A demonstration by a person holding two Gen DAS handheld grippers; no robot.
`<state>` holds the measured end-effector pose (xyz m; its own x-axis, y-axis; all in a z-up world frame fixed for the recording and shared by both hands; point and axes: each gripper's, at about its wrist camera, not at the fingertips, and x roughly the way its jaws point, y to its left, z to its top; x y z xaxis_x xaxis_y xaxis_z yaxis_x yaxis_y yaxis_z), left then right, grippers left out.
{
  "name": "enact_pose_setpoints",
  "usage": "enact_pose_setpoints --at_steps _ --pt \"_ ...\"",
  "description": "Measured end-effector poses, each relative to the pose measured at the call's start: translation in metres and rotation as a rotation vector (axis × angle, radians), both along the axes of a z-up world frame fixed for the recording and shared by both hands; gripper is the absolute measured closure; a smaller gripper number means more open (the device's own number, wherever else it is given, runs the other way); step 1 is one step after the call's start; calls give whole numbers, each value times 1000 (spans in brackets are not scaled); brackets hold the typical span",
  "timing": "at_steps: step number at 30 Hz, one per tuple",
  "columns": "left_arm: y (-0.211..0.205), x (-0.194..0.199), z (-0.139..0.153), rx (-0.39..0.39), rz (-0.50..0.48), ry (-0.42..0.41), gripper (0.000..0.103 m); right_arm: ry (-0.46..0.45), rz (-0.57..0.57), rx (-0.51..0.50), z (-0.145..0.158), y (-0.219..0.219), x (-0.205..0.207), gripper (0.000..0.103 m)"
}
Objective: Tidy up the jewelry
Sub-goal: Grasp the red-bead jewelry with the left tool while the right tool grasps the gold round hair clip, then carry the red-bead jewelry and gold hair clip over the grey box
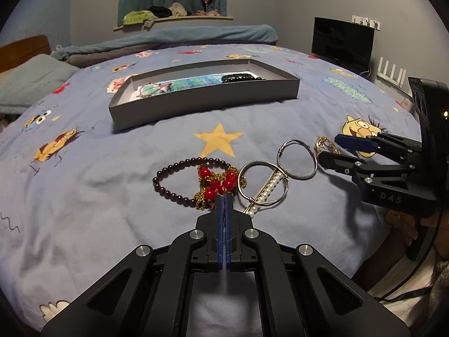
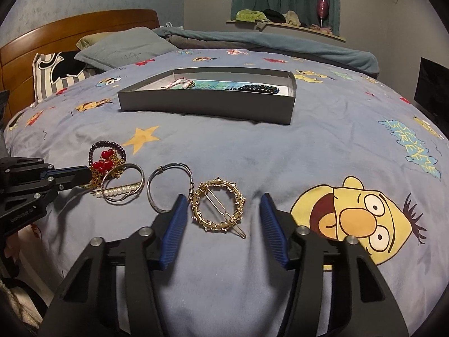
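My left gripper (image 1: 224, 198) is shut on the gold chain with red beads (image 1: 217, 181), which lies tangled over a dark bead bracelet (image 1: 174, 179). Beside them rest a silver bangle with a pearl bar (image 1: 263, 185) and a plain silver bangle (image 1: 297, 160). My right gripper (image 2: 221, 199) stands open on the bedspread. A round gold hair clip (image 2: 219, 210) lies between its blue pads (image 2: 175, 219), apart from both. Farther back sits the grey box (image 2: 204, 106), holding a dark bead bracelet (image 2: 258, 88) and a pink-threaded piece (image 2: 179, 82).
Everything lies on a blue cartoon-print bedspread (image 2: 280, 154). Pillows (image 2: 123, 46) and a wooden headboard (image 2: 56, 33) are at the far left, a rolled blanket (image 2: 280, 43) along the back. A black monitor (image 1: 342, 43) stands past the right edge.
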<state>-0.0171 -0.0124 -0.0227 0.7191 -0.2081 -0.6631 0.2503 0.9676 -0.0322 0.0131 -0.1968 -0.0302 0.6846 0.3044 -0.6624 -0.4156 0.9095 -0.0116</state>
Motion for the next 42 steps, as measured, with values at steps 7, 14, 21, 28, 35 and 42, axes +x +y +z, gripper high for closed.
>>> enact_pose_setpoints --at_steps 7,14,21,28,35,42 --pt "3 -1 2 -13 5 -14 102 -5 18 -11 -1 4 -3 63" --pt "8 -6 13 -24 9 -57 102 -26 4 14 5 -1 -4 63" --pt "18 -2 33 -48 21 -95 102 -36 -4 27 14 -4 -2 63" --pt "28 6 55 -42 42 -139 102 -61 8 27 36 -2 5 63" --pt "35 21 82 -20 43 -189 102 -74 0 57 63 -3 27 63" --pt "43 44 117 -17 34 -231 102 -79 -8 96 89 -2 56 63"
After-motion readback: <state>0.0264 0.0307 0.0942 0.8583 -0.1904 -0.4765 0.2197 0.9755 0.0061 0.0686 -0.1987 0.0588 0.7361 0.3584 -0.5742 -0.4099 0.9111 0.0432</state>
